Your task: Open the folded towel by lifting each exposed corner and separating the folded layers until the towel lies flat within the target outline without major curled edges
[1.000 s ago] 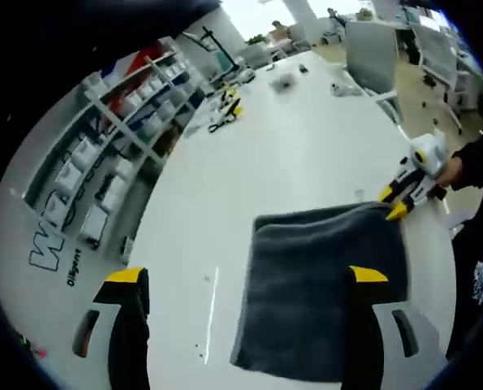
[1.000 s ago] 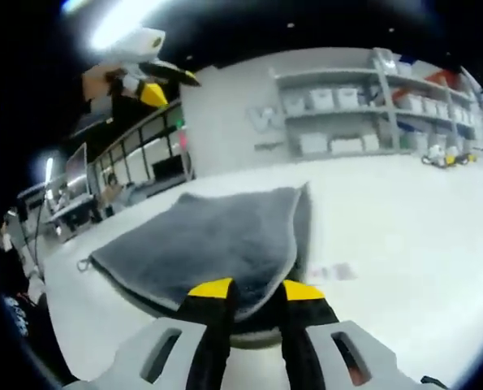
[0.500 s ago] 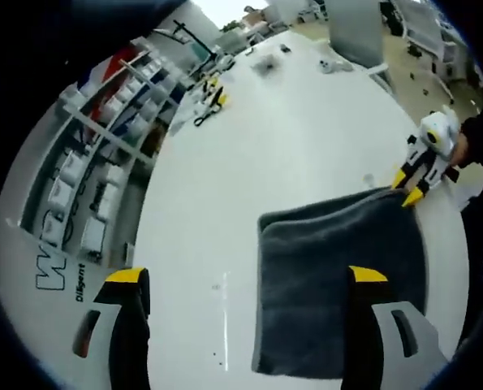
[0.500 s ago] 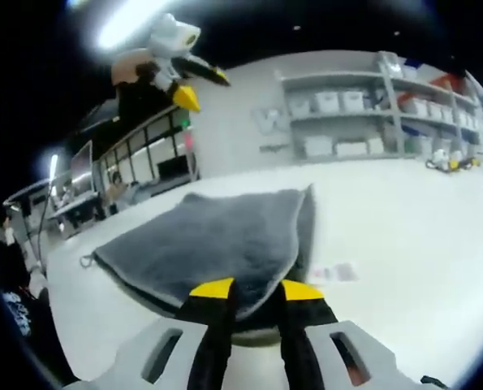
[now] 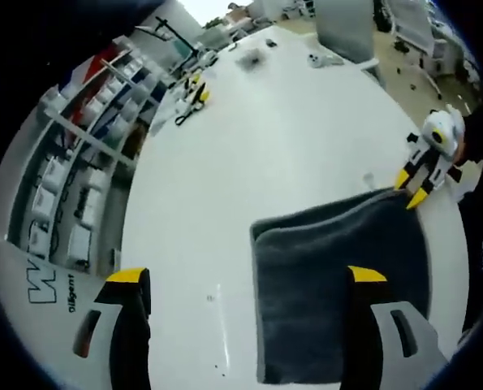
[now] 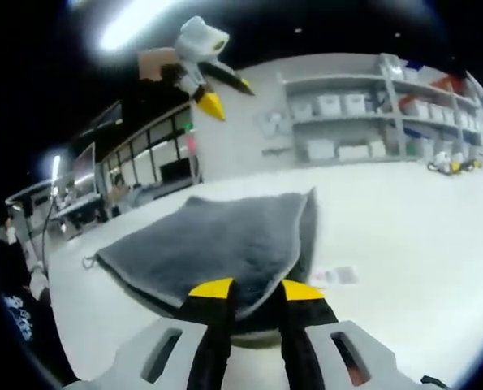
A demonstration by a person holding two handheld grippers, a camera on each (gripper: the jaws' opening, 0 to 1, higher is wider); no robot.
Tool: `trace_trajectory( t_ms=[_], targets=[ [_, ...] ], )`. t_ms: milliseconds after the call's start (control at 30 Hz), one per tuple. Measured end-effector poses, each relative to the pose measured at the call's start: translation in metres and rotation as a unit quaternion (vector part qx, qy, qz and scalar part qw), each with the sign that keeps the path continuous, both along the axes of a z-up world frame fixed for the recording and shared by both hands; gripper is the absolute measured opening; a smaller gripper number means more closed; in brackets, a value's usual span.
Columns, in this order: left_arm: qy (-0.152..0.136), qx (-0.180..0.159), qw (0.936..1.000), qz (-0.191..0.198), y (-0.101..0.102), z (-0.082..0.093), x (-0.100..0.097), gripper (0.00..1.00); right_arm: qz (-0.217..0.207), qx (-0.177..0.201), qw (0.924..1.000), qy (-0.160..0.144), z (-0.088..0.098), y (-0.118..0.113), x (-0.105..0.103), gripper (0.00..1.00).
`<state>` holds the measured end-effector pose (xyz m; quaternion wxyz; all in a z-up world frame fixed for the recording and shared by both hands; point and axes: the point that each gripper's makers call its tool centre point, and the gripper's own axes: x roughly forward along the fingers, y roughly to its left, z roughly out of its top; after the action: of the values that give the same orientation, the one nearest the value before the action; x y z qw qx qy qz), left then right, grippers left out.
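The grey towel (image 5: 338, 284) lies folded on the white bench (image 5: 282, 138), well apart from the shelves (image 5: 79, 162) along its far side. Over the last second the left gripper (image 5: 245, 280) has lifted higher above the towel, jaws spread wide and empty, while the right gripper (image 6: 253, 294) has stayed clamped on the towel's near corner, jaws narrowed on the edge with cloth between them. So the corner is secured, but no layer has been peeled back yet. The towel reads as nearly square; its folded edge faces the shelves, and its slightly longer side runs from the right gripper toward the left.
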<state>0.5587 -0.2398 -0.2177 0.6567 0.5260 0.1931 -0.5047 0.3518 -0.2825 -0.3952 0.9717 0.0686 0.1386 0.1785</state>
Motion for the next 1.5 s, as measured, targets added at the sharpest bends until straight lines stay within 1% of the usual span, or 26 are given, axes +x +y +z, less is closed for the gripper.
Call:
trace_trajectory(
  t_ms=[133,233,367,433,467,533,567,600,733,833,933,1033,1167,1233,1300,1400,1467,1500],
  targets=[
    [-0.002,0.011,0.9999,0.010,-0.002,-0.004,0.009,0.95,0.002,-0.001,1.0000,0.001,0.000,0.000,-0.001,0.16],
    [0.004,0.016,0.9998,0.014,-0.004,-0.009,0.014,0.94,-0.006,-0.031,0.9995,-0.002,-0.002,0.001,-0.002,0.16],
    [0.006,0.021,0.9997,0.008,-0.012,-0.018,0.018,0.93,-0.011,-0.043,0.9990,-0.008,-0.001,0.001,-0.002,0.16],
    [0.000,0.029,0.9996,-0.003,-0.015,-0.018,0.025,0.92,-0.012,-0.040,0.9991,-0.008,-0.001,0.000,-0.002,0.16],
    [0.000,0.034,0.9994,-0.009,-0.015,-0.022,0.026,0.91,-0.011,-0.038,0.9992,-0.007,-0.001,0.000,-0.002,0.16],
    [0.020,0.037,0.9988,-0.024,-0.018,-0.029,0.022,0.87,-0.011,-0.035,0.9993,-0.006,-0.001,0.001,-0.002,0.16],
    [0.033,0.025,0.9989,-0.023,-0.022,-0.031,0.020,0.87,-0.010,-0.033,0.9994,-0.006,-0.001,0.001,-0.002,0.16],
    [0.037,0.021,0.9989,-0.019,-0.024,-0.032,0.022,0.87,-0.010,-0.032,0.9994,-0.005,-0.001,0.000,-0.002,0.16],
    [0.035,0.035,0.9986,-0.020,-0.025,-0.039,0.027,0.86,-0.008,-0.033,0.9994,-0.004,-0.002,0.001,-0.003,0.15],
    [0.034,0.047,0.9981,-0.022,-0.028,-0.050,0.032,0.86,-0.007,-0.029,0.9996,-0.001,-0.003,0.002,-0.002,0.15],
    [0.042,0.058,0.9969,-0.032,-0.032,-0.066,0.030,0.86,-0.008,-0.027,0.9996,-0.001,-0.003,0.002,-0.002,0.14],
    [0.043,0.066,0.9960,-0.043,-0.037,-0.079,0.032,0.87,-0.008,-0.028,0.9996,0.000,-0.003,0.002,-0.002,0.13],
    [0.051,0.070,0.9951,-0.048,-0.044,-0.088,0.035,0.84,-0.009,-0.024,0.9997,0.002,-0.004,0.001,-0.003,0.12],
    [0.061,0.078,0.9940,-0.045,-0.048,-0.091,0.042,0.81,-0.009,-0.023,0.9997,0.002,-0.004,0.001,-0.003,0.12],
    [0.063,0.084,0.9934,-0.046,-0.046,-0.096,0.036,0.80,-0.005,-0.021,0.9998,0.004,-0.005,0.003,-0.004,0.12],
    [0.068,0.094,0.9918,-0.055,-0.047,-0.101,0.034,0.80,0.006,-0.017,0.9998,0.004,-0.002,0.006,-0.005,0.11],
    [0.071,0.098,0.9908,-0.062,-0.051,-0.102,0.044,0.79,0.006,-0.018,0.9998,0.006,-0.001,0.006,-0.004,0.10],
    [0.072,0.102,0.9902,-0.063,-0.051,-0.102,0.051,0.78,0.008,-0.025,0.9996,0.014,-0.003,0.006,-0.003,0.10]
  ],
)
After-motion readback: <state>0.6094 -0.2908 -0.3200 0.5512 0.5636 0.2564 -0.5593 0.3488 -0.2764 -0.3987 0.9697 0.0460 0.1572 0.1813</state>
